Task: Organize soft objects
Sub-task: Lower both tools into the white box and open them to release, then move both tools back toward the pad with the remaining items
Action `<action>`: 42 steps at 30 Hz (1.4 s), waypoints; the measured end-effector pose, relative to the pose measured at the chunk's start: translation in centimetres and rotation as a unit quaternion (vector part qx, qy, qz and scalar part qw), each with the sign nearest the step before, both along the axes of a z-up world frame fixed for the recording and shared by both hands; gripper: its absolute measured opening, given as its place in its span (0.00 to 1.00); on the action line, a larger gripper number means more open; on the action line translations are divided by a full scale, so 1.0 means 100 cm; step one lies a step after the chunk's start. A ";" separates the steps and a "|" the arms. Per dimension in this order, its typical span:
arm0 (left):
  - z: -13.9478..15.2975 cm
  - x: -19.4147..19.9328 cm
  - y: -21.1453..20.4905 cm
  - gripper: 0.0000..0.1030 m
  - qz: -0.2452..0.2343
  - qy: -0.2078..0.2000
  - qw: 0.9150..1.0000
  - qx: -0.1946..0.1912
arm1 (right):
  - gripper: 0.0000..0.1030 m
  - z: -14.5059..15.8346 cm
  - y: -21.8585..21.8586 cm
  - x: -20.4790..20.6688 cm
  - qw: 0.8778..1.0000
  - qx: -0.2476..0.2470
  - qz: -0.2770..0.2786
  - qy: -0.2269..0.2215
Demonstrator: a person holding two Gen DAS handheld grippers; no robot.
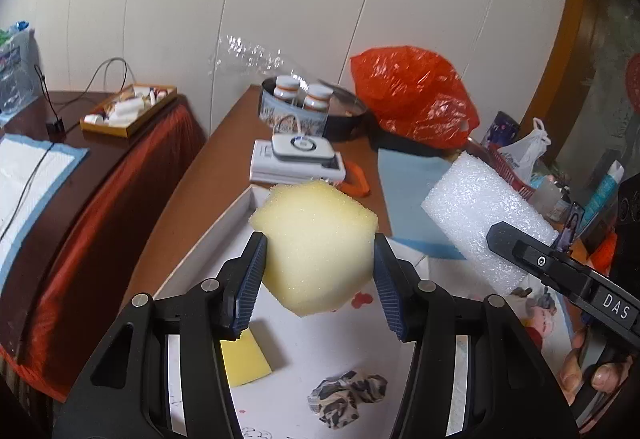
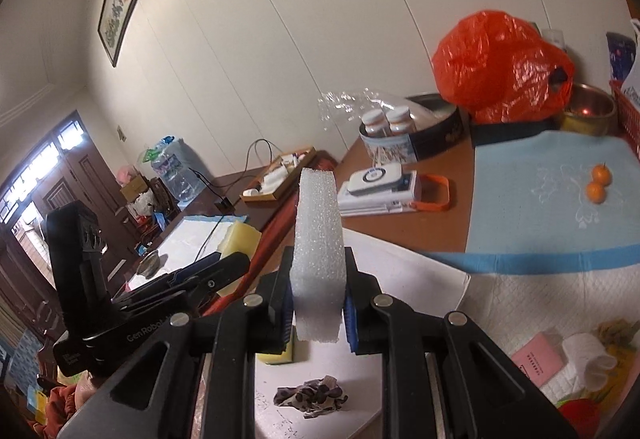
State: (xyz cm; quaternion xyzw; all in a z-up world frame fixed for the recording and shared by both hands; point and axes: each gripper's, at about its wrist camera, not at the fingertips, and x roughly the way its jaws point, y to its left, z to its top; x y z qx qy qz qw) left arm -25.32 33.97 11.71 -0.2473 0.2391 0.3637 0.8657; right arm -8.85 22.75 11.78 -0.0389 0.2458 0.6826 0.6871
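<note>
My left gripper (image 1: pixel 318 275) is shut on a pale yellow sponge block (image 1: pixel 316 247), held above a shallow white box (image 1: pixel 208 239). Inside the box lie a flat yellow sponge (image 1: pixel 244 363) and a crumpled patterned cloth (image 1: pixel 346 401). My right gripper (image 2: pixel 318 309) is shut on a white foam block (image 2: pixel 318 239) standing upright between its pads; the same foam block (image 1: pixel 480 223) shows at right in the left wrist view. The patterned cloth (image 2: pixel 312 397) and the flat sponge (image 2: pixel 276 357) lie below the right gripper. The left gripper (image 2: pixel 224 267) with the yellow block (image 2: pixel 240 239) appears at left.
On the brown table stand a white device on a box (image 1: pixel 298 159), a tin with two jars (image 1: pixel 296 103), an orange plastic bag (image 1: pixel 416 95) and a blue mat (image 2: pixel 552 199) with two small oranges (image 2: pixel 598 183). A red basket (image 1: pixel 516 179) and bottles crowd the right. A tray of items (image 1: pixel 128 111) sits left.
</note>
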 end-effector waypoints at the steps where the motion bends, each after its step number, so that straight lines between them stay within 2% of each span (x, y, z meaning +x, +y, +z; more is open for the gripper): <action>1: -0.006 0.001 0.003 0.51 0.002 0.004 1.000 -0.006 | 0.19 -0.005 0.003 0.002 1.000 -0.006 -0.001 0.004; 11: -0.044 0.014 0.026 0.52 0.004 0.012 0.999 -0.049 | 0.20 -0.041 0.031 0.007 0.998 -0.060 -0.006 0.003; 16: -0.057 0.019 0.035 0.56 0.010 0.026 0.997 -0.071 | 0.20 -0.054 0.045 0.003 0.997 -0.071 0.000 0.000; 18: -0.059 0.018 0.036 0.65 0.020 0.028 0.997 -0.069 | 0.46 -0.060 0.052 0.000 0.996 -0.085 0.009 -0.001; 19: -0.058 0.014 0.037 0.80 0.030 0.025 0.997 -0.065 | 0.74 -0.063 0.054 -0.001 0.996 -0.091 0.009 -0.003; 20: -0.057 0.009 0.037 0.89 0.045 0.021 0.997 -0.057 | 0.86 -0.065 0.053 -0.001 0.995 -0.094 -0.007 -0.011; 21: -0.055 0.004 0.038 1.00 0.059 0.018 0.997 -0.050 | 0.90 -0.067 0.051 0.001 0.996 -0.090 -0.016 -0.015; 22: -0.053 -0.001 0.038 1.00 0.071 0.016 0.996 -0.045 | 1.00 -0.067 0.049 0.004 0.996 -0.083 -0.012 -0.010; 25: -0.047 -0.014 0.038 1.00 0.098 0.013 0.994 -0.039 | 1.00 -0.062 0.040 0.004 0.998 -0.067 -0.014 -0.009; 30: -0.030 -0.029 0.026 1.00 0.118 0.000 0.993 -0.021 | 1.00 -0.043 0.025 -0.015 0.998 -0.025 -0.011 -0.057; 34: -0.015 -0.040 0.012 1.00 0.125 -0.013 0.992 0.000 | 1.00 -0.030 0.012 -0.024 0.997 0.013 -0.019 -0.077; 40: 0.004 -0.050 -0.013 1.00 0.121 -0.037 0.992 0.021 | 1.00 -0.001 -0.030 -0.028 0.989 0.127 -0.024 -0.076; 42: 0.009 -0.049 -0.020 1.00 0.116 -0.039 0.992 0.026 | 1.00 0.005 -0.039 -0.027 0.988 0.141 -0.015 -0.066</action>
